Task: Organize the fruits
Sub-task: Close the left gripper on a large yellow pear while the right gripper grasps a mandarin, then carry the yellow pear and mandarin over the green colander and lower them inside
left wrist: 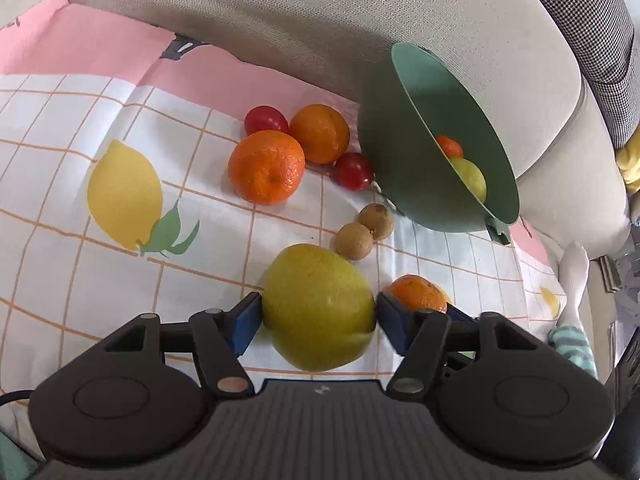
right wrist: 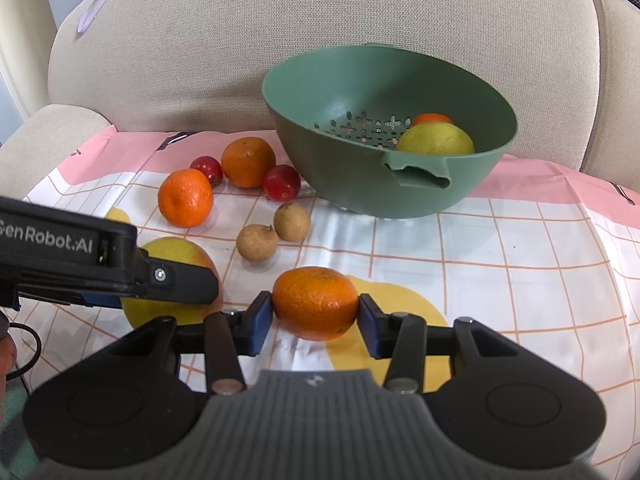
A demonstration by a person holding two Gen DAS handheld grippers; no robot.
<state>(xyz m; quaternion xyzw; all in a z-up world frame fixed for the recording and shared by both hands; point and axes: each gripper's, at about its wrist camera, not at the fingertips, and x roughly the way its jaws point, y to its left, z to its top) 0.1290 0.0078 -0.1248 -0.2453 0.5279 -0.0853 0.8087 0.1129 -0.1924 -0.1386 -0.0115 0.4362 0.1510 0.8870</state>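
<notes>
A yellow-green citrus (left wrist: 318, 306) is being clamped between the blue pads (left wrist: 244, 322) of the left tongs (left wrist: 318, 316), low over the checked cloth (left wrist: 80, 240). In the right wrist view the same citrus (right wrist: 172, 254) is being partly covered by the left tongs' black finger, which reaches in from the left edge. A mandarin (right wrist: 315, 302) is being gripped by the right tongs (right wrist: 316, 316), a blue pad (right wrist: 262, 320) pressed against each side of it, over a yellow lemon print on the cloth; whether either fruit is being lifted clear of the cloth cannot be told. The gripped mandarin (left wrist: 416, 293) is being seen just to the right of the citrus in the left wrist view. Behind them, two small brown fruits (right wrist: 273, 231) are lying side by side, touching. Further back, two more mandarins (right wrist: 185, 197) and two red tomatoes (right wrist: 281, 182) are being kept in a loose cluster (one tomato (right wrist: 207, 168) tucked between the mandarins). To the right of that cluster, a green colander bowl (right wrist: 360, 184) is standing on the cloth, in front of a beige cushion (right wrist: 240, 40). Inside it, a yellow-green fruit (right wrist: 436, 140) is resting against the far wall, with an orange fruit (right wrist: 431, 118) partly hidden behind it.
</notes>
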